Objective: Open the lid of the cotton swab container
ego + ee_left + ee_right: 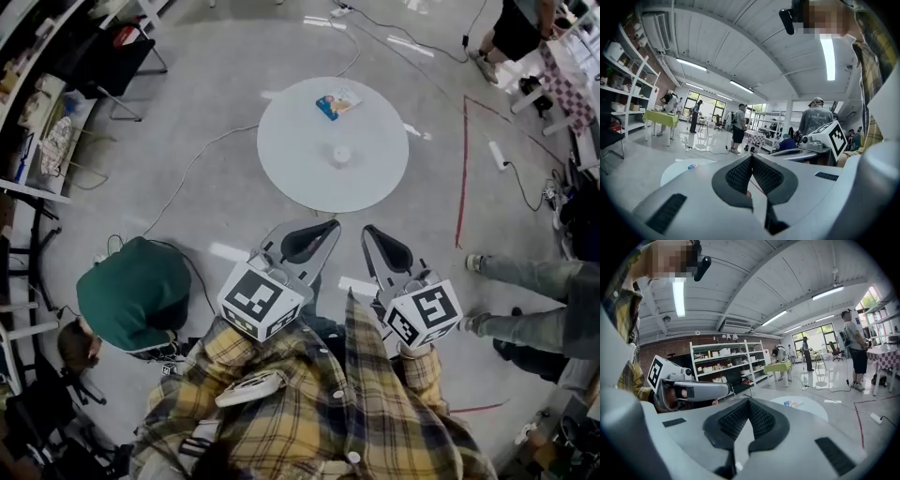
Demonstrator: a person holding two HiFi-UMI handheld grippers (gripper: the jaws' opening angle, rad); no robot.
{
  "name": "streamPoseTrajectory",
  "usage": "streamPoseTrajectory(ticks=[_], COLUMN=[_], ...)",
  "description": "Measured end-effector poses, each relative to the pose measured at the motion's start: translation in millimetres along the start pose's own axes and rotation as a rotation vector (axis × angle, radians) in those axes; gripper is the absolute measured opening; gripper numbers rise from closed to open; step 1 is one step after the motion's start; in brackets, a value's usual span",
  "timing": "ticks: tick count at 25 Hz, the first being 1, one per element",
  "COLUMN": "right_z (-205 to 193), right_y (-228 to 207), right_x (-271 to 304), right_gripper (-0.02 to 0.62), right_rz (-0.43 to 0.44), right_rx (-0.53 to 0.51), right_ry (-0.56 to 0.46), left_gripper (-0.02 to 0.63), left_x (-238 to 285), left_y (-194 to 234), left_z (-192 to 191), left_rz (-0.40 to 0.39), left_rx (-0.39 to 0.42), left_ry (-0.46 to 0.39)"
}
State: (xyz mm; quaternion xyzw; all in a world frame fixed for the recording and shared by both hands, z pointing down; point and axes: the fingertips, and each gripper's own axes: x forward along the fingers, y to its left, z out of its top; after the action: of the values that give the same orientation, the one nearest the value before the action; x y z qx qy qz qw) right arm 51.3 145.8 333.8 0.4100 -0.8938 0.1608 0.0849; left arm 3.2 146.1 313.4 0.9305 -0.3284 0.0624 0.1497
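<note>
A small round clear cotton swab container (341, 156) stands near the middle of the round white table (300, 159), lid on. My left gripper (335, 225) and right gripper (367, 231) hover side by side short of the table's near edge, both shut with nothing held. The left gripper view shows my left gripper (751, 157) with pads pressed together, and the table (677, 169) low at left. In the right gripper view my right gripper (748, 401) is equally shut, with the table (811, 408) beyond it. The container is hidden in both gripper views.
A small colourful packet (337, 102) lies at the table's far side. A person in a green top (134, 292) crouches left of me, and someone's legs (525, 277) stand at right. Cables (187, 169) and red floor tape (463, 169) run round the table; shelves (37, 112) line the left.
</note>
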Motion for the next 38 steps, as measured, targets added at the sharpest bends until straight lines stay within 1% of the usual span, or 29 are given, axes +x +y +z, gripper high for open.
streamPoseTrajectory(ticks=[4,7,11,15,18,23,29,38], right_z=[17,26,38,46,48,53,61,59], right_y=[-31,-53,-75,-84,-92,-107,-113,-109], right_x=[54,89,120,136,140,135,134,133], right_gripper=[0.017,0.017,0.017,0.017,0.017,0.017,0.017,0.017], right_rz=[-0.036,-0.059,-0.107,-0.13,-0.132,-0.117,-0.085,-0.05], right_rx=[0.027,0.039,0.071,0.083,0.084,0.068,0.048,0.049], right_ry=[0.034,0.049,0.043,0.04,0.038,0.043,0.043,0.046], left_gripper=[0.02,0.02,0.02,0.02,0.02,0.02,0.02,0.02], left_x=[30,51,69,79,87,103,108,107], left_y=[59,94,129,147,153,147,141,136], left_z=[16,24,30,37,37,45,50,45], left_rz=[-0.032,-0.055,-0.088,-0.104,-0.102,-0.092,-0.067,-0.043], left_rx=[0.003,0.009,0.006,-0.005,-0.006,-0.008,0.004,0.001], left_ry=[0.037,0.058,0.085,0.088,0.087,0.066,0.053,0.056])
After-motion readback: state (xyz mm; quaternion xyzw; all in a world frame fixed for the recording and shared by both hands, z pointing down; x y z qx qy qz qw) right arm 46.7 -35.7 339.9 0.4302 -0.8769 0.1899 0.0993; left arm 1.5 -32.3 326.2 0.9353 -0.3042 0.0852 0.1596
